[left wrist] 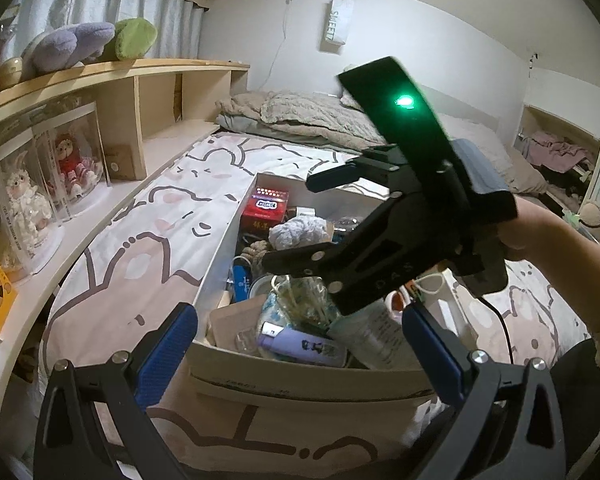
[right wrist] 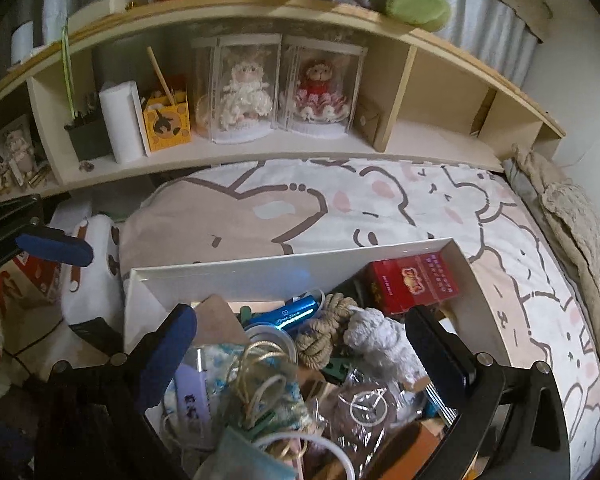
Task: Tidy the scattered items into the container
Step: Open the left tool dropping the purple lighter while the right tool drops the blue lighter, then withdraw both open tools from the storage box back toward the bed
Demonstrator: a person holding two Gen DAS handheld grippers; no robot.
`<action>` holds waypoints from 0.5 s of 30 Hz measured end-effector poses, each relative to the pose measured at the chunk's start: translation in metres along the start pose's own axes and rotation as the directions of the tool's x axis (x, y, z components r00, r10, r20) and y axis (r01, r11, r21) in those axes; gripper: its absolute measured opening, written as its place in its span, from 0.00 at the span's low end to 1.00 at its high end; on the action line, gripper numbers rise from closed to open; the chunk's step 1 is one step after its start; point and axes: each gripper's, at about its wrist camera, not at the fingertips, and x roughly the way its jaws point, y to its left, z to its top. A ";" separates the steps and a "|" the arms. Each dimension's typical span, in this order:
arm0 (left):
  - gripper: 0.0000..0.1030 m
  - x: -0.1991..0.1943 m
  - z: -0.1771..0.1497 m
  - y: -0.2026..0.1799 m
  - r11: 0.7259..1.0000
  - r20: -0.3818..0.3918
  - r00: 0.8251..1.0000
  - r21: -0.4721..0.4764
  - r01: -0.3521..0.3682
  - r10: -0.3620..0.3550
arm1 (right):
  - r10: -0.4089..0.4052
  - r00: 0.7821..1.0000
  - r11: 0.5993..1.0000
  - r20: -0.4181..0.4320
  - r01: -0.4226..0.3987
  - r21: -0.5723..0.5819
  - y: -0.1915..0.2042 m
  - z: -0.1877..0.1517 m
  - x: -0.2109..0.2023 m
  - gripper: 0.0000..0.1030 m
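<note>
A white cardboard box (left wrist: pixel 219 256) lies on the bed, piled with small items. Among them are a red carton (left wrist: pixel 265 208), a grey knitted bundle (left wrist: pixel 296 231) and a purple tube (left wrist: pixel 296 345). My left gripper (left wrist: pixel 300 348) is open at the box's near end and touches nothing. A hand holds my right gripper (left wrist: pixel 300 218) above the box. In the right wrist view the right gripper (right wrist: pixel 300 356) stands wide open over the pile, with nothing pressed between its pads. Below it lie a rope knot (right wrist: pixel 326 330), a blue tube (right wrist: pixel 296 313) and the red carton (right wrist: pixel 414 282).
A wooden shelf (right wrist: pixel 260 148) runs along the bed with two dolls in clear cases (right wrist: pixel 244 92), a yellow box (right wrist: pixel 166 122) and plush toys on top. The cartoon-print sheet (left wrist: pixel 148 240) surrounds the box. Folded blankets (left wrist: pixel 300 116) lie at the far end.
</note>
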 end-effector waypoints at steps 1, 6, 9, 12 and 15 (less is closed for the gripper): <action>1.00 -0.001 0.001 -0.001 1.000 0.004 1.000 -0.002 -0.005 0.005 | -0.002 1.000 1.000 0.011 0.002 0.008 -0.001 -0.001 -0.006 1.00; 1.00 -0.009 0.003 -0.009 1.000 0.013 1.000 -0.007 -0.019 0.019 | -0.044 0.997 0.998 0.063 0.042 0.041 -0.006 -0.009 -0.031 1.00; 1.00 -0.013 0.006 -0.015 1.000 0.022 0.999 -0.004 -0.030 0.030 | -0.060 0.995 0.996 0.076 0.055 0.066 -0.010 -0.017 -0.047 1.00; 1.00 -0.018 0.008 -0.021 0.999 0.032 0.999 -0.010 -0.034 0.035 | -0.087 0.992 0.993 0.095 0.078 0.091 -0.013 -0.026 -0.066 1.00; 1.00 -0.020 0.011 -0.029 0.999 0.038 0.998 -0.010 -0.046 0.046 | -0.120 0.987 0.989 0.110 0.109 0.105 -0.016 -0.035 -0.086 1.00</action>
